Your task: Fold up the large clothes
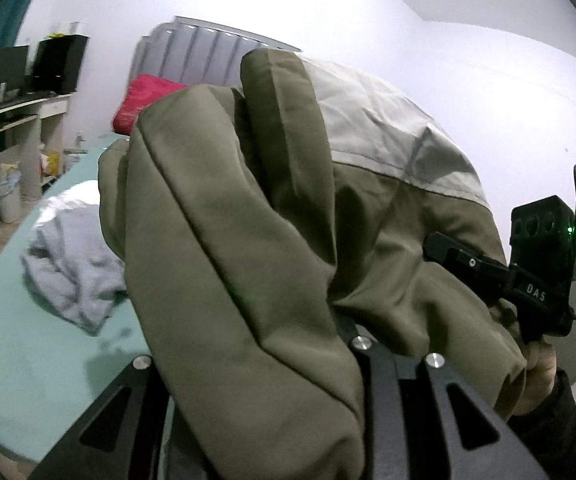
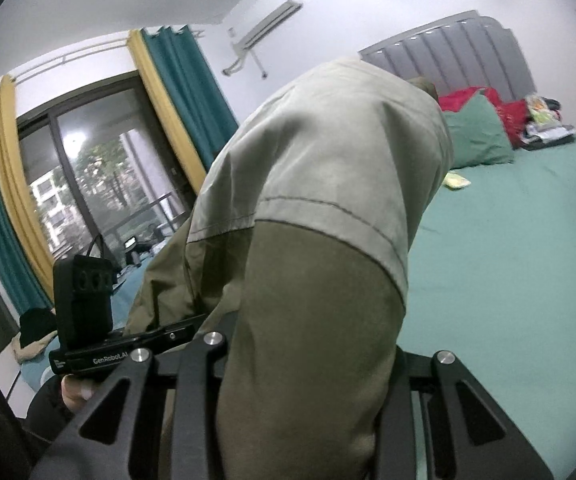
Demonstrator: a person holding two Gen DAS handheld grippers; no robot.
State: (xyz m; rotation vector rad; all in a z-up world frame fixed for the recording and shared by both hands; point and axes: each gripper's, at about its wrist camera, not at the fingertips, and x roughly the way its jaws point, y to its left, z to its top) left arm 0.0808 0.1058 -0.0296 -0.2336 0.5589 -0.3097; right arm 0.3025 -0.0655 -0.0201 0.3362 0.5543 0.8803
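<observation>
An olive and beige jacket (image 1: 248, 240) hangs bunched over both grippers, lifted above the green bed. In the left wrist view it drapes over my left gripper (image 1: 288, 320) and hides the fingertips; the cloth runs between the jaws. My right gripper (image 1: 488, 272) shows at the right, its tip buried in the jacket's edge. In the right wrist view the jacket (image 2: 320, 208) covers my right gripper (image 2: 312, 360), fingertips hidden. My left gripper (image 2: 136, 344) shows at the left, pressed into the cloth.
The green bed sheet (image 2: 508, 280) spreads below, with a green pillow (image 2: 480, 136) and red bedding (image 2: 508, 112) by the grey headboard. A grey garment (image 1: 72, 268) lies crumpled on the bed. A desk with monitors (image 1: 20, 92) stands left; a glass door (image 2: 100, 184) with curtains.
</observation>
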